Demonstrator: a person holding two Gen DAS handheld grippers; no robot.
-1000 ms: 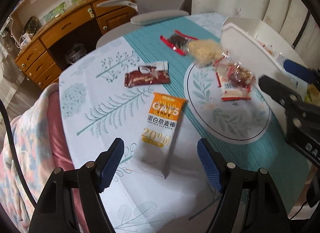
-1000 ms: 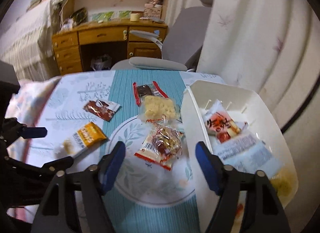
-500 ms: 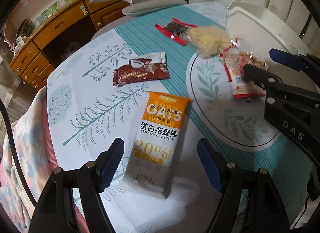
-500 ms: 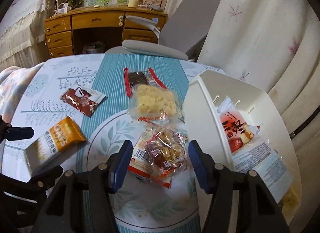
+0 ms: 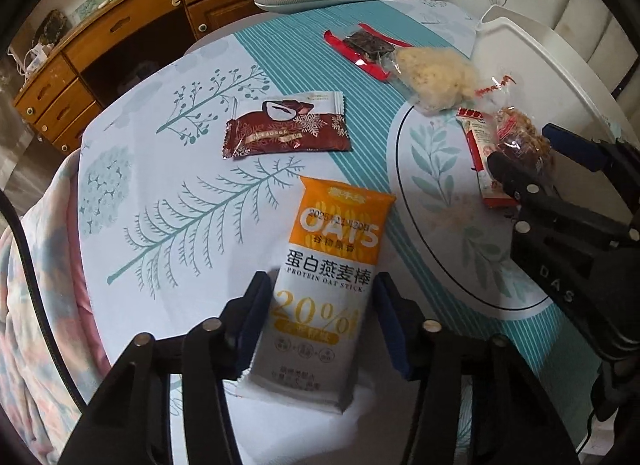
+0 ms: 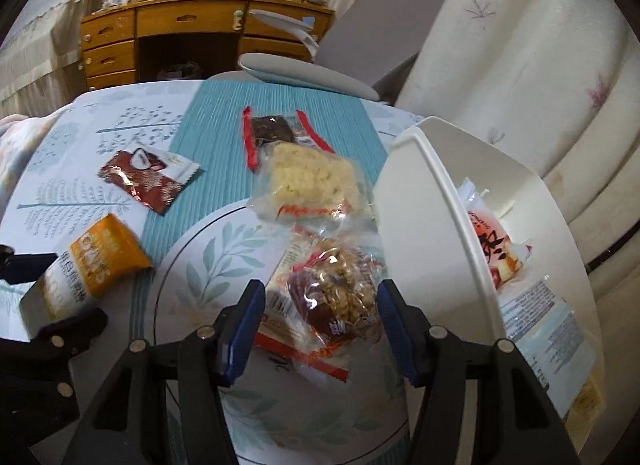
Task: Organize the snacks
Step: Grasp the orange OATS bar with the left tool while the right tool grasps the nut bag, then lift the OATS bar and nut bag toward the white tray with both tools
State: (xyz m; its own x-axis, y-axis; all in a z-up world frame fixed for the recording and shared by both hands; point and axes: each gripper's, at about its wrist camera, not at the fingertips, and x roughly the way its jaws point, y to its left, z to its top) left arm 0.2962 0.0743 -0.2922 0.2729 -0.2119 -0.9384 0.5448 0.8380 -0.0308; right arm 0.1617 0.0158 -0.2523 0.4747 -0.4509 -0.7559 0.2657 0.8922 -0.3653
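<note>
Left gripper (image 5: 320, 317) closing astride the near half of the oat bar (image 5: 328, 277), blue pads just beside its edges, contact unclear. Right gripper (image 6: 320, 321) part-open, straddling the nut pack (image 6: 336, 297); pads look clear of it. Bin (image 6: 424, 225) right, holding packets. Farther: brown wrapper (image 5: 286, 129), puffed pack (image 6: 312, 181), red-edged pack (image 6: 276, 131).

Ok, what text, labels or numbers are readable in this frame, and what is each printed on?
"OATS" – orange oat bar wrapper
"PROTEIN OAT STICK" – same wrapper
"20%" – same wrapper
"DAS" – right gripper body
Date stamp over "OATS": too blurred to read for certain.
Brown snack packet: gold lettering too small.
Packets in the white bin: fine print unreadable.
</note>
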